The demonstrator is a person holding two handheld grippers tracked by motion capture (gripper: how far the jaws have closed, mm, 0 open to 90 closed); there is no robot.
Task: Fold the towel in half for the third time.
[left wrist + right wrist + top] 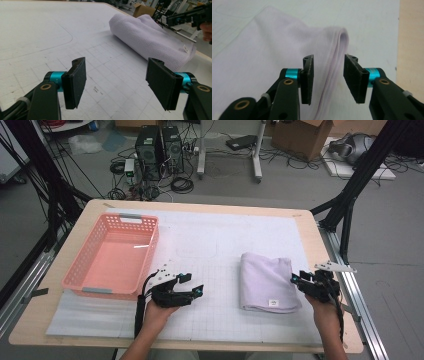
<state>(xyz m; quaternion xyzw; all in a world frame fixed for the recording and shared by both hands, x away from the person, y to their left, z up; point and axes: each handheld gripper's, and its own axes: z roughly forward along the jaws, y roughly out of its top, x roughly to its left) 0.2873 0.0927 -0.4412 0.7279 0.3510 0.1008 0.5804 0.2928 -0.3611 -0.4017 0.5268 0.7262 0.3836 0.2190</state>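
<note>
The folded lilac cloth towel [269, 282] lay right of the pink plastic basket [116, 255]. The right gripper [328, 80] stood parted astride its edge, unpressed; the left gripper [117, 83] gaped empty.

One camera looks down from high above the table [210, 215]. Two cameras sit low and close. All see the white towel [267, 281].

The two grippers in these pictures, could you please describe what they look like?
Both the left gripper and the right gripper have black bodies, turquoise collars behind flat black rectangular pads, and brass-coloured pivot rings. Each carries a pale three-cornered plate on top, and a black cable trails back along the forearm. No sleeves show.
</note>
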